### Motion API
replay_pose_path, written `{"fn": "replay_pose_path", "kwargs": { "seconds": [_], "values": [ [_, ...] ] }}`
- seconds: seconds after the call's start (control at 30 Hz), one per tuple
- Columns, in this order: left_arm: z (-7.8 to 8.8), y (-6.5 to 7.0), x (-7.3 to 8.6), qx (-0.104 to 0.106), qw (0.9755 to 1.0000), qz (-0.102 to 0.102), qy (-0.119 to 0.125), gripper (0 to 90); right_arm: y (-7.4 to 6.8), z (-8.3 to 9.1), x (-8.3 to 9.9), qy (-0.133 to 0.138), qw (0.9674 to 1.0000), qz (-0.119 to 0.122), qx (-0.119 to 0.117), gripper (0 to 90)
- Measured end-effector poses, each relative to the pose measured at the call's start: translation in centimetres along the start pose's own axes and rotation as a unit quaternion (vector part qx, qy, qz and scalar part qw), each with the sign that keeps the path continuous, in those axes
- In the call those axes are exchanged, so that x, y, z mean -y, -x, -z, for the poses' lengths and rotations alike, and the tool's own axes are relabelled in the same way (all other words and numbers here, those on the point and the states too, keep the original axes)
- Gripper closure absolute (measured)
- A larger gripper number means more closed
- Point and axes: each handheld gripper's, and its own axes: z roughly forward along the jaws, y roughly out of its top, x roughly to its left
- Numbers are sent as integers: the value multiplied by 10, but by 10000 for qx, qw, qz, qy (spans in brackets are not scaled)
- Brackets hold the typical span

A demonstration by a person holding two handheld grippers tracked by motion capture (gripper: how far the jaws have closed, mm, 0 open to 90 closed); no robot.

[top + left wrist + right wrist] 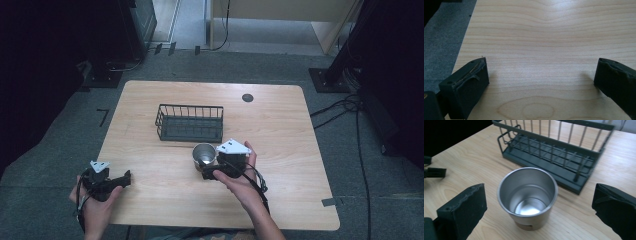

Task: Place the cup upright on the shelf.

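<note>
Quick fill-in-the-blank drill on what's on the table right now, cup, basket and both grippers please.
1. The steel cup stands upright and is ____ inside.
2. The cup sits between the open jaws of the ____ gripper.
3. The wire basket holds ____.
4. The left gripper is open over bare ____.

Missing words: empty; right; nothing; table

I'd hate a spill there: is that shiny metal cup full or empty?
Empty. The right gripper view looks straight into the upright metal cup, and its bare shiny bottom shows, with no liquid or anything else inside.
</note>
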Motion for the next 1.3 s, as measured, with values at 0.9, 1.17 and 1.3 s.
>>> {"fn": "replay_pose_path", "kwargs": {
  "seconds": [0.9, 1.17, 1.3],
  "values": [
    [0, 0, 0, 0, 10000, 8, 0, 0, -8, -66, 19, -493, 9981, -238, 265, 34],
    [0, 0, 0, 1, 10000, 7, 0, 0, -10, -73, 25, -458, 9979, -175, 427, 163],
    [0, 0, 0, 0, 10000, 8, 1, 0, -11, -72, 24, -473, 9976, -157, 472, 170]
  ]
}}
